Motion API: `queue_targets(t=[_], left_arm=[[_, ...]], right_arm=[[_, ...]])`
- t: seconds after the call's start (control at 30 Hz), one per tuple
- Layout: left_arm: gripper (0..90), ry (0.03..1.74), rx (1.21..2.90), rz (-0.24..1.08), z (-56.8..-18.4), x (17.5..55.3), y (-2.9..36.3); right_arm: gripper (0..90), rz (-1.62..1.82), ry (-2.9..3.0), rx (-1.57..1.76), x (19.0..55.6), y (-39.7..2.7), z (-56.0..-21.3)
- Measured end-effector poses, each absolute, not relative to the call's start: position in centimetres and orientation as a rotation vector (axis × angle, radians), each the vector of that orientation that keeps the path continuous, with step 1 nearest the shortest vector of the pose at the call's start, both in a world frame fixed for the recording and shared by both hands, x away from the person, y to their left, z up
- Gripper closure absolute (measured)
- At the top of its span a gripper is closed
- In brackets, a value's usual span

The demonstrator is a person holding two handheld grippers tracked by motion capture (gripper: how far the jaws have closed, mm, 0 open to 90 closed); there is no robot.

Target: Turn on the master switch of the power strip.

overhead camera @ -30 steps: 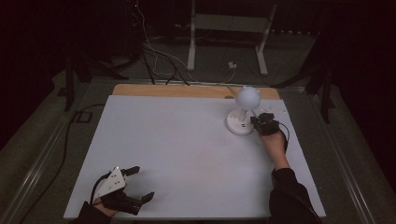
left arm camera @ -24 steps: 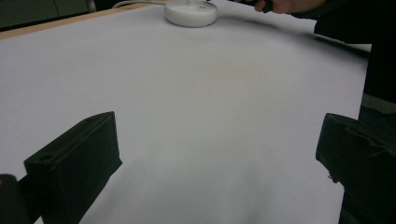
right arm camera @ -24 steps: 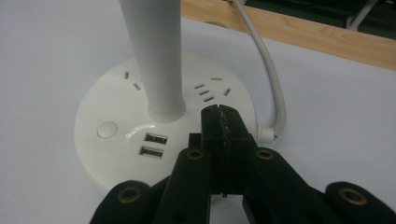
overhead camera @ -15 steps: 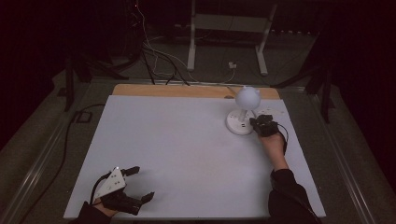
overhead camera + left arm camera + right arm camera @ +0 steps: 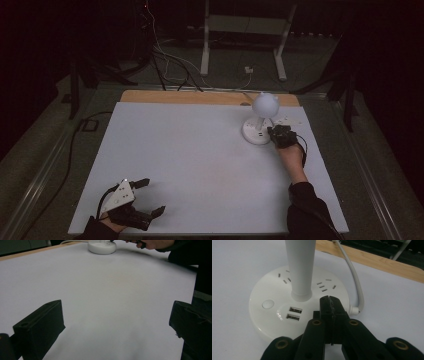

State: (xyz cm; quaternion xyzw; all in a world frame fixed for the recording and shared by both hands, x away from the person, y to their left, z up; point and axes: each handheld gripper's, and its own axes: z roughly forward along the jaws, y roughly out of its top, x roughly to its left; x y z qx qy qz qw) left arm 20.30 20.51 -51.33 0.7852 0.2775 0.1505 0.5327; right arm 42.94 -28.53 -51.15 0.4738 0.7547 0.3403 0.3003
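Note:
A white desk lamp (image 5: 259,120) with a round head and a round base stands at the table's far right. Its base (image 5: 287,307) carries socket slots, two USB ports and a round button (image 5: 267,304). My right gripper (image 5: 330,302) is shut with nothing between its pads. Its tips rest over the base's near right edge, beside the white stem (image 5: 300,267); touching or not, I cannot tell. In the high view the right gripper (image 5: 274,133) sits at the base's right side. My left gripper (image 5: 150,197) lies open at the table's near left corner, its fingers (image 5: 40,327) wide apart over bare table.
The white table top (image 5: 200,165) has a wooden strip (image 5: 180,97) along its far edge. The lamp's white cable (image 5: 355,277) curves off the base toward that strip. A dark sleeve (image 5: 307,210) lies along the near right. Cables and stand legs (image 5: 205,45) occupy the floor behind.

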Motion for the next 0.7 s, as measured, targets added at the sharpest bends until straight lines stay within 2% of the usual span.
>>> queue_targets(t=[0.7], left_arm=[[0.2,0.659,1.875,0.35,-51.4,20.37,20.5]], right_arm=[[90.0,0.869,1.997,1.263,43.01,-28.22,-51.24]])
